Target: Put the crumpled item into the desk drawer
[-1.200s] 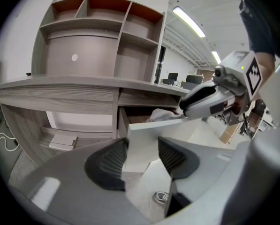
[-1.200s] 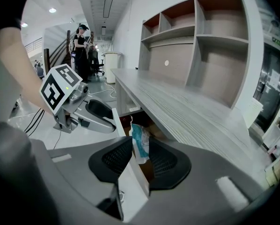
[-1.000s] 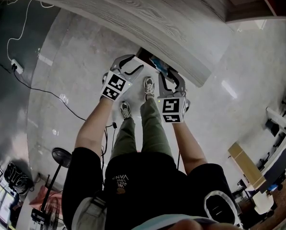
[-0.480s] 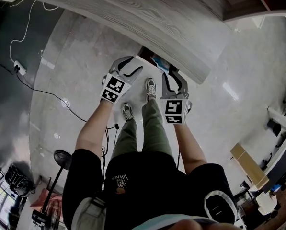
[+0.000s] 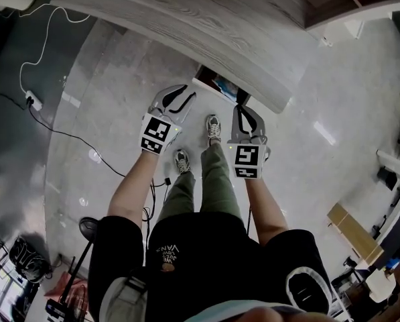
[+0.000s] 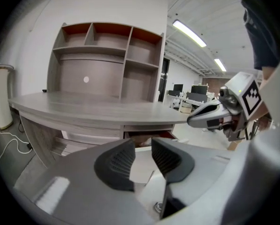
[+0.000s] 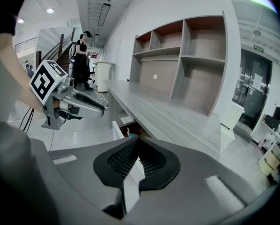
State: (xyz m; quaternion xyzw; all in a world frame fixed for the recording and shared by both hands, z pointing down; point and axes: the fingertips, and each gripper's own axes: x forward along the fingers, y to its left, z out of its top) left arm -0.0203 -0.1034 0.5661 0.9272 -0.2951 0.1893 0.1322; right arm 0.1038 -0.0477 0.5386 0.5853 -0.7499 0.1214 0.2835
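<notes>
- Left gripper [image 6: 143, 146]: jaws apart and closing, with nothing between the ribbed pads; held out over the floor [image 5: 106, 113], just short of the drawer.
- Right gripper [image 7: 136, 142]: jaws drawn together at the tips, holding nothing; level with the left gripper, near the drawer's right side.
- Drawer [image 6: 147, 136]: pulled open beneath the desk edge, with a reddish interior and a white front panel.
- Crumpled item [image 5: 223, 86]: a small teal-blue shape lying inside the open drawer, clear of both grippers; its form is too small to make out.
- Desk [image 5: 186, 12]: curved grey woodgrain top.
- Shelf unit [image 6: 107, 60]: stands on the desk, open compartments.
- Cable [image 5: 25, 45]: white, trailing on the floor.
</notes>
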